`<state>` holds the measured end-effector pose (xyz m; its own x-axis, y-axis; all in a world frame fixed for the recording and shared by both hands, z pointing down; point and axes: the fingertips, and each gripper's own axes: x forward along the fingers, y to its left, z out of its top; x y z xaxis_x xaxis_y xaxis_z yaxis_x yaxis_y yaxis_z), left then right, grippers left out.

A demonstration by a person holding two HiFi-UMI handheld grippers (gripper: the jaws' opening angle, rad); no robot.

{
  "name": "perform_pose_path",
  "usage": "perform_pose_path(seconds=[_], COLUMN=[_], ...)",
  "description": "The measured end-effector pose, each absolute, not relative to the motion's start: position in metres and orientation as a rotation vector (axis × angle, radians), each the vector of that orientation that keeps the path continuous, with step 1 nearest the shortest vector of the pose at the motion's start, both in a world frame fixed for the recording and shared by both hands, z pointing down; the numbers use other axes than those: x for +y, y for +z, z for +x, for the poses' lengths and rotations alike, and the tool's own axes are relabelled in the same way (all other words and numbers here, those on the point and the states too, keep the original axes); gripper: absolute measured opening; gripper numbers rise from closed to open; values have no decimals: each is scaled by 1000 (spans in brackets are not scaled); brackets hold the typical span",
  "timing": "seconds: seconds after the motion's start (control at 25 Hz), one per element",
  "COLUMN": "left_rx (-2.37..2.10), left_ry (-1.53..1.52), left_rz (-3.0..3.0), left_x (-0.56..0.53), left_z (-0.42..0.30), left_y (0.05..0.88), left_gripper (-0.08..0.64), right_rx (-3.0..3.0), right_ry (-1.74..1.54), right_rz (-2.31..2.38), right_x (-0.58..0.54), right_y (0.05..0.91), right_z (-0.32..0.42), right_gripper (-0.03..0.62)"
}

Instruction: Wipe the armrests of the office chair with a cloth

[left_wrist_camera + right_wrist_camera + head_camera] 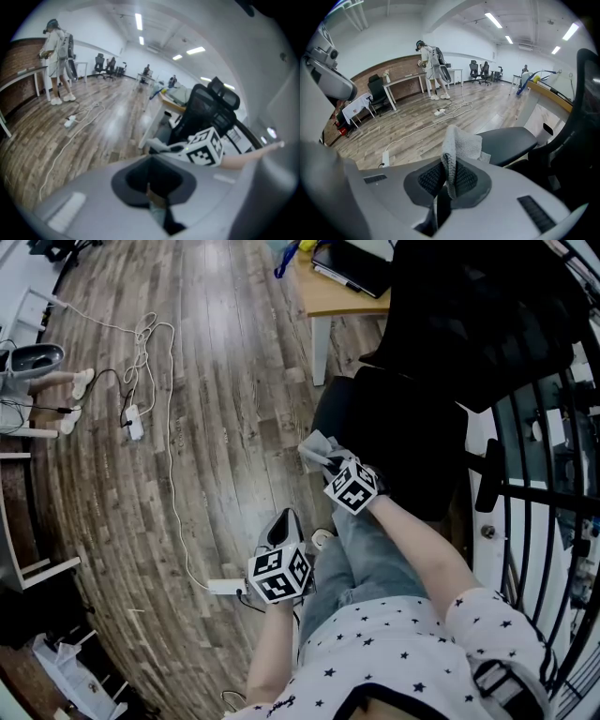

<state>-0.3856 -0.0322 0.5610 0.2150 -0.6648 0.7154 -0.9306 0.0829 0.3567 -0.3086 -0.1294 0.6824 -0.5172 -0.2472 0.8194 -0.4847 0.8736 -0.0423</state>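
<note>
Right gripper [449, 180]: jaws pinching cloth [459, 145], its lower end hidden between them. Left gripper [157, 197]: jaws together, empty. Chair [412, 437]: back cut off.

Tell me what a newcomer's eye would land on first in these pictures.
The grey cloth stands out first, pinched upright between the jaws of the right gripper, just in front of the black office chair at the head view's right. Next comes the white cable snaking over the wooden floor at the left. The left gripper is nearer the person, jaws together and empty.
</note>
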Motion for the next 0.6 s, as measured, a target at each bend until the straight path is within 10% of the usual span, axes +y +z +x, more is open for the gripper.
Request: perform_pose_path(seconds=[0.6], left_rx=[-1582], left_ry=[345], left_rz=[1658], left_x=[2], left_z=[-397], left_y=[540], left_gripper=[8], right_rx=[-2278], right_ry=[346], right_rz=[628], right_x=[-80], right_y=[613], right_z=[-311], right_gripper=[26])
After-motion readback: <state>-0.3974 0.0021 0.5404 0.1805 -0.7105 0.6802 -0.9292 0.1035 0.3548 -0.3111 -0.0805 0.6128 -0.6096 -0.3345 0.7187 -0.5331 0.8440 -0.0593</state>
